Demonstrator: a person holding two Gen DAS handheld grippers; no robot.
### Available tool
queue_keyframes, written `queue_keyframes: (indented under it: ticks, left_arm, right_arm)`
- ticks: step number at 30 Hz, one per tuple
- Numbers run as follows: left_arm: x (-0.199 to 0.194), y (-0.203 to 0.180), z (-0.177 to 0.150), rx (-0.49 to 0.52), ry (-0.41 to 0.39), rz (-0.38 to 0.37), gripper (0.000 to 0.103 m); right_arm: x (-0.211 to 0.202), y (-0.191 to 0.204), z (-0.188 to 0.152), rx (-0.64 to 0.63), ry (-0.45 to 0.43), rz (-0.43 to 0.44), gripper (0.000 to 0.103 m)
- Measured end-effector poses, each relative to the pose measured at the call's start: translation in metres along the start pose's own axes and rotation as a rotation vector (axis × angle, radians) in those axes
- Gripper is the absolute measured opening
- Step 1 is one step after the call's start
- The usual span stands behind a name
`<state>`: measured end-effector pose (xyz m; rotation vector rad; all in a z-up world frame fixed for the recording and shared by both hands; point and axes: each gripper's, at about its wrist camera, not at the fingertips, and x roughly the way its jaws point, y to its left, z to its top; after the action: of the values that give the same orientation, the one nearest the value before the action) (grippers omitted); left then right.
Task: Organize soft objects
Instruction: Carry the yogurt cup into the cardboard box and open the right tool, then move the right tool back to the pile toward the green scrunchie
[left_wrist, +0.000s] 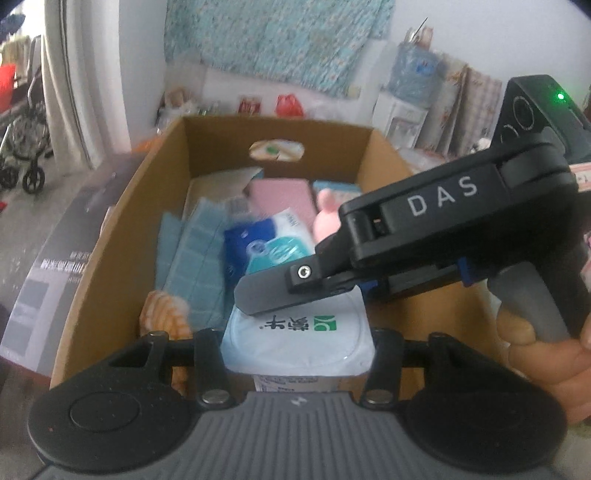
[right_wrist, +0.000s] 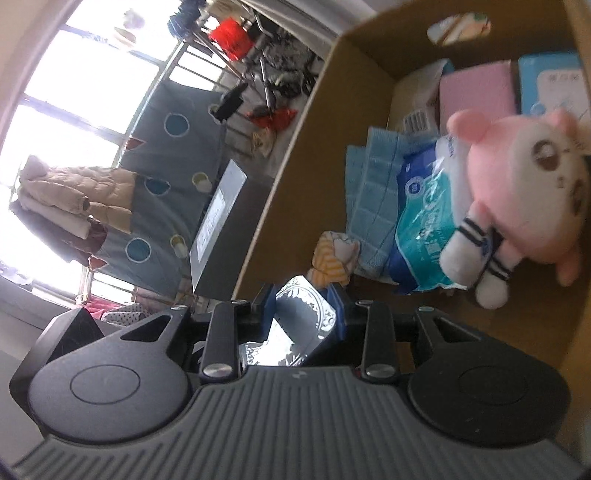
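Lived-in home room: floral quilt (left_wrist: 273, 40) hung on the wall, jackets (right_wrist: 74, 199) and a patterned blanket (right_wrist: 166, 184) airing by a barred window (right_wrist: 74, 92), stroller (left_wrist: 22, 140) near the curtain, cluttered shelf of bags (left_wrist: 290, 105).

Bright barred window (right_wrist: 74, 85), white wall (left_wrist: 144, 55)

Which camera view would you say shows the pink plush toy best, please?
The right wrist view. There the pink plush toy shows nearly whole inside the cardboard box: face, striped sleeves and legs, lying against the blue tissue pack. In the left wrist view only a pink part peeks out behind the right gripper.
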<state>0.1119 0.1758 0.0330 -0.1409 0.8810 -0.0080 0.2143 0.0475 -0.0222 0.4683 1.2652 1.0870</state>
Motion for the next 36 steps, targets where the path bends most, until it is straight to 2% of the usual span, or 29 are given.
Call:
queue_keyframes:
  ticks: [3, 7, 10, 12, 19, 23, 28, 30, 33, 36]
  left_arm:
    - [0.004, 0.007, -0.007, 0.005, 0.046, 0.013, 0.053]
    - [0.018, 0.018, -0.012, -0.024, 0.111, -0.002, 0.074]
    - [0.026, 0.028, -0.016, -0.054, 0.15, 0.002, 0.076]
    - [0.028, 0.032, -0.015, -0.069, 0.146, -0.01, 0.08]
    - [0.026, 0.028, -0.011, -0.05, 0.116, -0.024, 0.081]
    - [0.015, 0.026, -0.01, -0.04, 0.068, 0.018, 0.084]
    - [-0.01, 0.017, -0.011, -0.018, -0.026, 0.055, 0.088]
    - [-0.024, 0.008, -0.013, 0.005, -0.08, 0.064, 0.09]
    - [-0.047, -0.015, -0.018, 0.05, -0.17, 0.037, 0.095]
    - [-0.062, -0.046, -0.016, 0.122, -0.218, -0.023, 0.096]
  right_arm:
    - [0.017, -0.004, 0.007, 0.011, 0.016, -0.001, 0.031]
    - [0.033, -0.012, 0.011, 0.023, 0.045, -0.027, 0.033]
    - [0.046, -0.021, 0.012, 0.029, 0.064, -0.058, 0.033]
    - [0.051, -0.026, 0.012, 0.039, 0.071, -0.056, 0.034]
    - [0.054, -0.016, 0.013, 0.022, 0.072, -0.035, 0.034]
    - [0.042, -0.011, 0.017, 0.011, 0.031, -0.026, 0.036]
    - [0.0, 0.003, 0.014, -0.036, -0.062, -0.006, 0.05]
    - [-0.022, 0.009, 0.006, -0.064, -0.106, 0.024, 0.061]
    - [-0.061, 0.013, -0.013, -0.105, -0.176, 0.063, 0.077]
    - [-0.107, 0.01, -0.035, -0.141, -0.24, 0.06, 0.08]
